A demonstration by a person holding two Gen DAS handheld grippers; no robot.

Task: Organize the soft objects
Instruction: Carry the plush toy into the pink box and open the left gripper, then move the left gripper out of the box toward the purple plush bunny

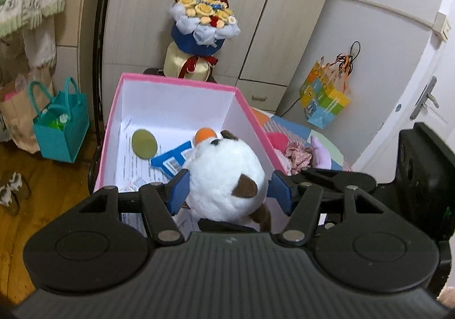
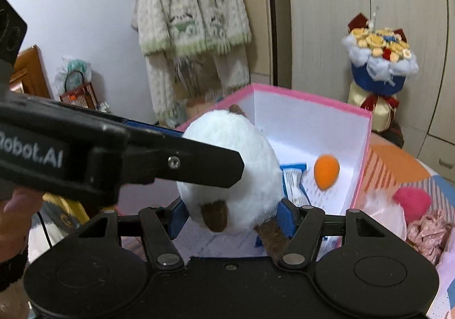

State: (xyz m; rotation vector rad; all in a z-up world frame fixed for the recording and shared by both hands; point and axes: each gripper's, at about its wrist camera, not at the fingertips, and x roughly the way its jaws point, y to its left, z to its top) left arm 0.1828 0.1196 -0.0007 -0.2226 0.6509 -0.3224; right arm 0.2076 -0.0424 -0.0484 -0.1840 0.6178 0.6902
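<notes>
Above pink box (image 1: 241, 97), white round plush (image 1: 224, 176)

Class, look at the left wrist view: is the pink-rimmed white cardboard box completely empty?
No: the pink-rimmed white cardboard box already holds a flat olive-green disc, an orange ball and printed papers.

Left wrist view sits behind its fingers (image 1: 277, 193), angled down, close over the pink box (image 1: 182, 82), facing the wardrobe at 12 o'clock. Right wrist view is the same setup, aimed from further right, with the box (image 2: 312, 97) at 1 o'clock. Both share box, white plush (image 1: 224, 176) (image 2: 230, 165), flower bouquet (image 1: 203, 23) (image 2: 381, 60).
</notes>
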